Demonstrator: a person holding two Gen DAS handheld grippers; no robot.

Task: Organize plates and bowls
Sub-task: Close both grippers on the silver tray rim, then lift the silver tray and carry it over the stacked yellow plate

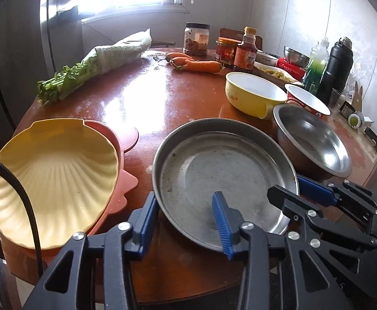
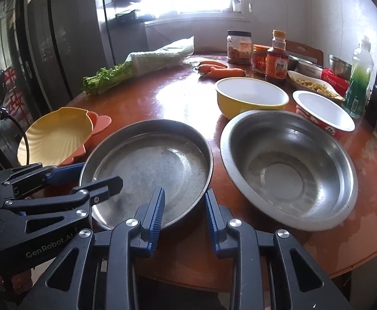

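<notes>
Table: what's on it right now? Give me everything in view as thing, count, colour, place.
table: one, reddish brown, under everything
steel pan: one, grey, near edge, middle
steel bowl: one, silver, right of the pan
yellow bowl: one, yellow, white inside, behind the steel bowl
red bowl: one, red, white inside, far right
shell dish: one, pale yellow, left, on the orange dish
orange dish: one, orange, under the shell dish
carrots: about three, orange, far middle
greens: one wrapped bundle, green, far left
sauce bottle: one, brown, far side among jars
left hand-held gripper: black, blue pads, open astride the pan's left rim
right hand-held gripper: same colours, open astride its right rim
</notes>
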